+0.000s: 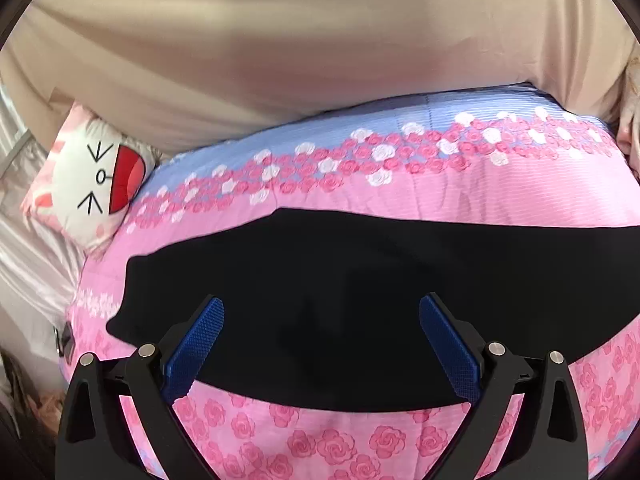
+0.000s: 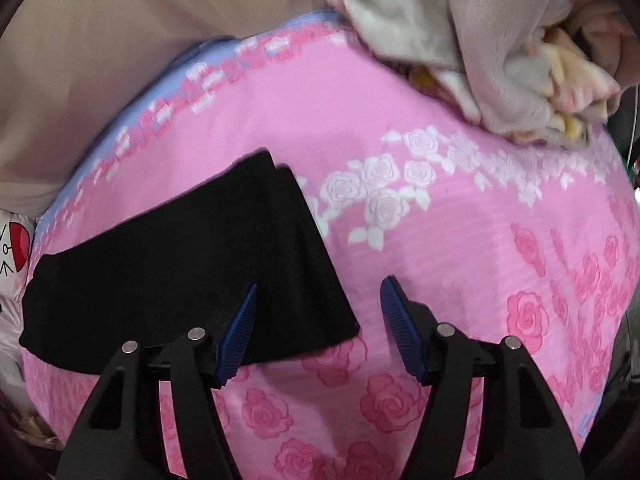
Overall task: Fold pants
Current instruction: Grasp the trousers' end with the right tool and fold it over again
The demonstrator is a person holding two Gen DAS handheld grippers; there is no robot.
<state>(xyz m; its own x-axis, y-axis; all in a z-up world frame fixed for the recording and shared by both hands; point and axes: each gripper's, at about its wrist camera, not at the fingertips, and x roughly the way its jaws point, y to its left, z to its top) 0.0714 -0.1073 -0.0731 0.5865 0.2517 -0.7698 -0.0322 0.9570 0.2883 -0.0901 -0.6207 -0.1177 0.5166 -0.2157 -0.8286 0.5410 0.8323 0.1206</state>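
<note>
Black pants [image 1: 360, 300] lie flat on a pink rose-print quilt [image 1: 440, 192], folded lengthwise with the legs stacked. My left gripper [image 1: 322, 312] is open and empty, hovering over the pants' near edge. In the right wrist view the pants [image 2: 180, 264] stretch to the left, with the two leg ends near the middle. My right gripper [image 2: 318, 292] is open and empty above the leg-end corner, its left finger over the black fabric and its right finger over the quilt [image 2: 440, 184].
A cartoon-face pillow [image 1: 92, 176] lies at the left end of the bed. A beige curtain [image 1: 300, 40] hangs behind the bed. A bundle of grey and yellow blankets [image 2: 480, 48] sits at the far right on the quilt.
</note>
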